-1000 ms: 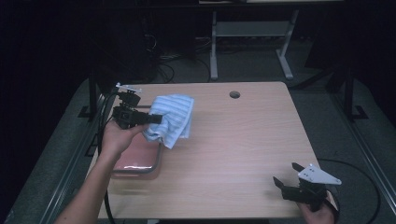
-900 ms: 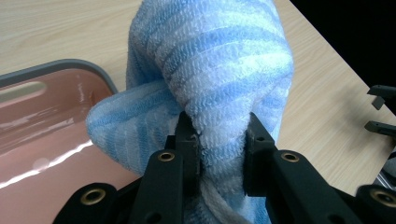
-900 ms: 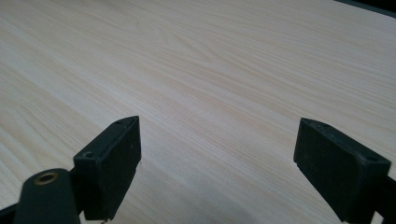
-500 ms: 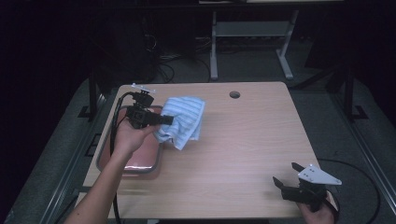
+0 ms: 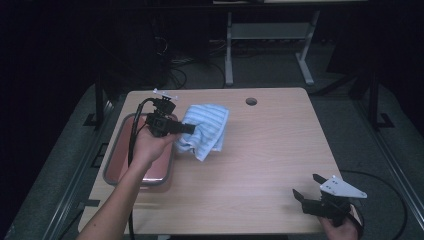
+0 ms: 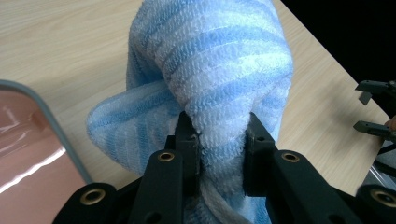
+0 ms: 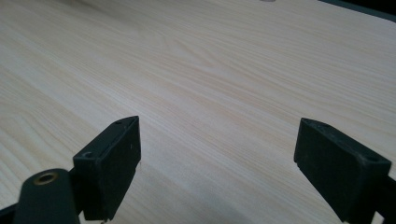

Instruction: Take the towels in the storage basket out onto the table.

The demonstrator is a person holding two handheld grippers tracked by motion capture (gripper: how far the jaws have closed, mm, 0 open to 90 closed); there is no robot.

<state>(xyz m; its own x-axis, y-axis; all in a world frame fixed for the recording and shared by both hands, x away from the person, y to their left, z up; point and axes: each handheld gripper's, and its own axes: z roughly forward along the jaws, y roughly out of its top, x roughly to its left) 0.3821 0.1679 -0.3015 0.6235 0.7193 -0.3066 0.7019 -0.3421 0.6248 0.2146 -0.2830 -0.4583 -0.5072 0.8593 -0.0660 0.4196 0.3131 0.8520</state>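
Up at the far left of the table (image 5: 260, 150), the left tool (image 5: 187, 128) has its jaws pinched on a blue-and-white striped towel (image 5: 205, 130). In the left gripper view the towel (image 6: 219, 70) bulges out past the left tool (image 6: 219, 140) as a rounded fold, its terry pile squeezed between the two black pads. From the high view the cloth is bunched, with its long axis running from the far edge down toward the person and its lower corner drooping to the wood. It lies just right of a grey-rimmed tray (image 5: 114, 160) with a pinkish floor, whose corner (image 6: 56, 121) also shows beside the towel. The left hand (image 5: 150, 145) reaches forward over the tray, forearm stretched from the bottom edge, tool pointing right. The right tool (image 5: 305, 200) sits at the near right corner, held low in the right hand (image 5: 342, 227), its jaws spread wide over bare wood (image 7: 219, 168), pointing left.
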